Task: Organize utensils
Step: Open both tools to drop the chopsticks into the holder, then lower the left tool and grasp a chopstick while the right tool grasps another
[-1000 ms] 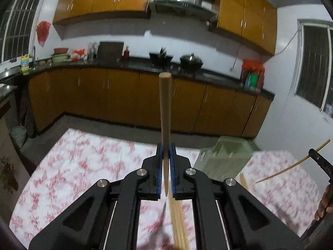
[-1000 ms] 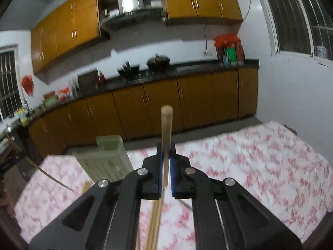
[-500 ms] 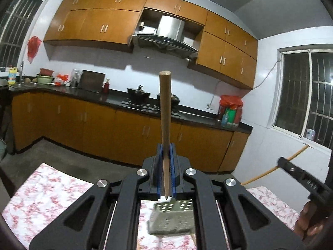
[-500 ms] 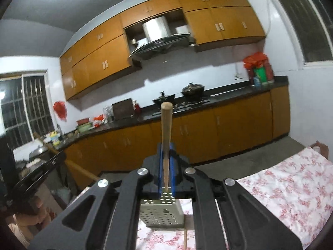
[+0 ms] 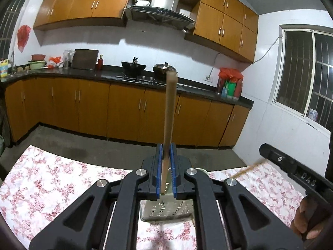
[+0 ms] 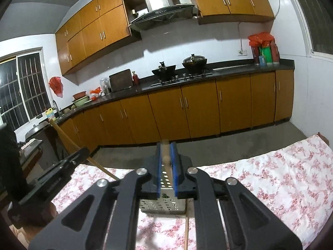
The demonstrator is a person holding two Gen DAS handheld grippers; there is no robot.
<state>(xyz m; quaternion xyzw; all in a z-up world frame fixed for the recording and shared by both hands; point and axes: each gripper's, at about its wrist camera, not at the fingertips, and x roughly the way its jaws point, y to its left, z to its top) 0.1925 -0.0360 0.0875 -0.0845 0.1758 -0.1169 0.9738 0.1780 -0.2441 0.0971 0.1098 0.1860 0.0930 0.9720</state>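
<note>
Left wrist view shows the left gripper (image 5: 166, 173) clamping one wooden chopstick (image 5: 169, 116) upright above the perforated metal holder (image 5: 166, 210) on the floral tablecloth (image 5: 52, 183), the right gripper (image 6: 166, 168) likewise pinching another chopstick (image 6: 166, 160), so each likely needs lowering tip-first into the holder.

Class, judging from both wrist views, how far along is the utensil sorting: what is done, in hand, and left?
Done: nothing visibly sits in the perforated metal holder yet. In hand: the left hand-held gripper is shut on a chopstick; the right hand-held gripper is shut on another chopstick, above the holder. Left: both need dropping in, plus a loose chopstick lying on the floral tablecloth.
</note>
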